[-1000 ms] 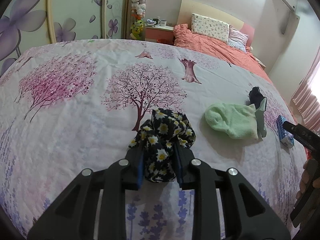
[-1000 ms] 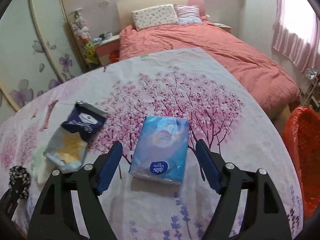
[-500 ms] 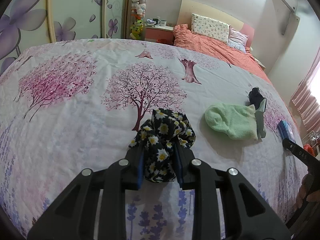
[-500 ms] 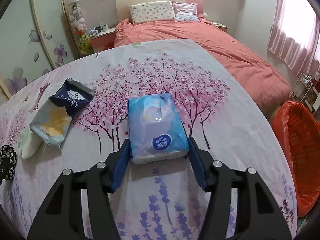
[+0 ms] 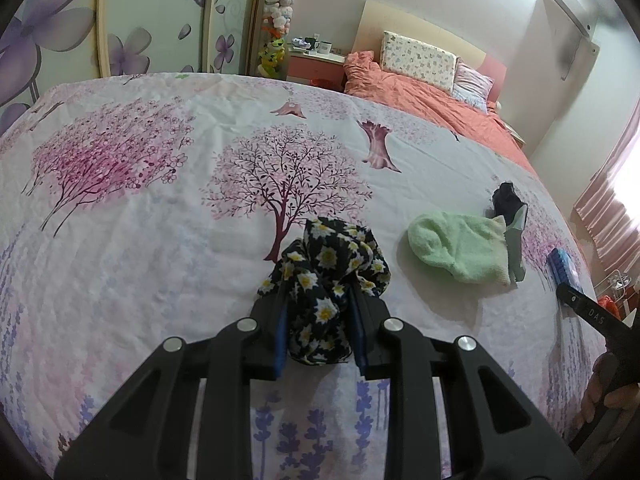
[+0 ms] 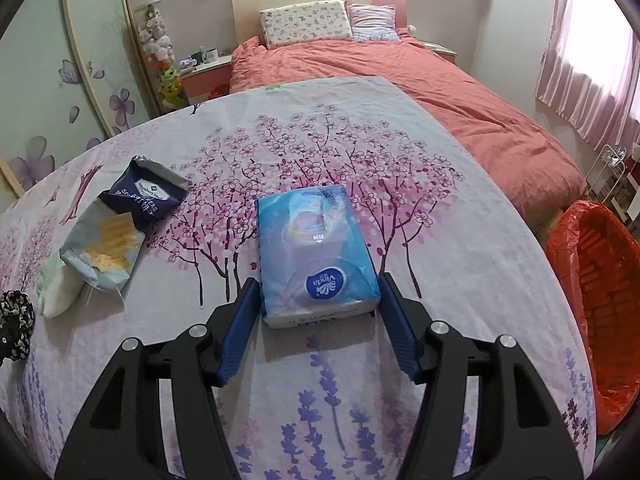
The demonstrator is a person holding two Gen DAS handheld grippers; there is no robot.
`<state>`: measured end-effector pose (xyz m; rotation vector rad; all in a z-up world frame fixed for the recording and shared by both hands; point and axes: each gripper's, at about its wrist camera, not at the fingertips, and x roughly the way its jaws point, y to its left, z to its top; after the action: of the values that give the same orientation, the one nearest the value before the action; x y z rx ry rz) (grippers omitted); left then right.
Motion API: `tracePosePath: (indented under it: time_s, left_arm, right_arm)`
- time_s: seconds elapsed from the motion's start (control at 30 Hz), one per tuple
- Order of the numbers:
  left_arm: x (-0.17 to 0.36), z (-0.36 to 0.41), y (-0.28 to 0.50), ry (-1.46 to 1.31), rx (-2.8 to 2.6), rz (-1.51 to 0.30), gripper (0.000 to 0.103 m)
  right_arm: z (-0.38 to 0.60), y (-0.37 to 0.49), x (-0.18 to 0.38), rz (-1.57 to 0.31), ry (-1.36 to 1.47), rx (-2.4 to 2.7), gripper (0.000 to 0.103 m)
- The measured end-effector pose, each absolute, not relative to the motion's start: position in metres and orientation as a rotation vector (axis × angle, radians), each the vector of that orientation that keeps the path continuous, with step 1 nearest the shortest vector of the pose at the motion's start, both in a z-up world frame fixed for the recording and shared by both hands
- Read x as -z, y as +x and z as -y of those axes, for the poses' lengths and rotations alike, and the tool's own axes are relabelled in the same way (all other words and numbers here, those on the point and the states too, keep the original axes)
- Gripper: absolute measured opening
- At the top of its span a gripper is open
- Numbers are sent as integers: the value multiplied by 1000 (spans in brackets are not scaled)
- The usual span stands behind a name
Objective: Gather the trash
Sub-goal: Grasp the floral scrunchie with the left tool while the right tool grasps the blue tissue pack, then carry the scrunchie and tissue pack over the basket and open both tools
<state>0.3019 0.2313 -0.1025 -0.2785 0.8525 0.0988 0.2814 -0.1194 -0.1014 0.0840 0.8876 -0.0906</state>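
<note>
My left gripper (image 5: 318, 300) is shut on a black scrunchie with white daisies (image 5: 328, 264), just above the floral tablecloth (image 5: 160, 240). A blue tissue pack (image 6: 312, 248) lies flat on the cloth between the fingers of my right gripper (image 6: 316, 292). Those jaws are opening, and the blue pads stand close to the pack's sides without squeezing it. An opened dark-blue cracker bag (image 6: 120, 228) lies to the left of the pack. A pale green sock (image 5: 452, 248) rests beside it, to the right of the scrunchie.
A bin lined with an orange-red bag (image 6: 596, 280) stands off the table's right edge. Behind the table is a bed with a coral cover (image 6: 440, 92). In the left wrist view a hand (image 5: 608, 392) holds the right gripper at the far right.
The right gripper moved forward over the tissue pack and its jaws closed in on it, then eased slightly apart. The left gripper and scrunchie stayed put.
</note>
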Motion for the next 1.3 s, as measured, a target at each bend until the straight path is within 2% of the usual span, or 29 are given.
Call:
tracePosePath:
  time_s: [0.13,0.2,0.3,0.37,0.4,0.43,0.57,0.67,0.9,1.3]
  left_arm:
    - [102,-227,303,-254,-103,-858,29]
    - [101,-222,305,-224,-102,-863,34]
    - [101,-217,307,-190,-113,-869,35]
    - [101,-216,307,-178,-120,-871,35]
    - [101,-215,308,-173,-125,-871,35]
    - [101,-215,309,-169,-130,-872,35]
    - [99,-213,312,-154,-135,-864,20]
    - [95,-212,309,-146,-133,-850,18]
    - [73,-206,293,-123,-127,-784,17]
    - [16,-150,263,-89,-12,-703,17]
  right_arm:
    - [116,283,102,-891,66,81,67]
    - [116,284,101,-892,64,75,68]
    - [115,286,101,-892,61,70,67]
    - [115,286,101,-891,59,70,64]
    - [115,286,101,-888,58,68,56]
    - [115,285,100,-883,60,66,53]
    - [119,280,99,-876,74,46,52]
    - [126,272,98,-868,107,29,51]
    - [139,255,86,-833,140,17,51]
    - [163,214,32,-683,144,-18,51]
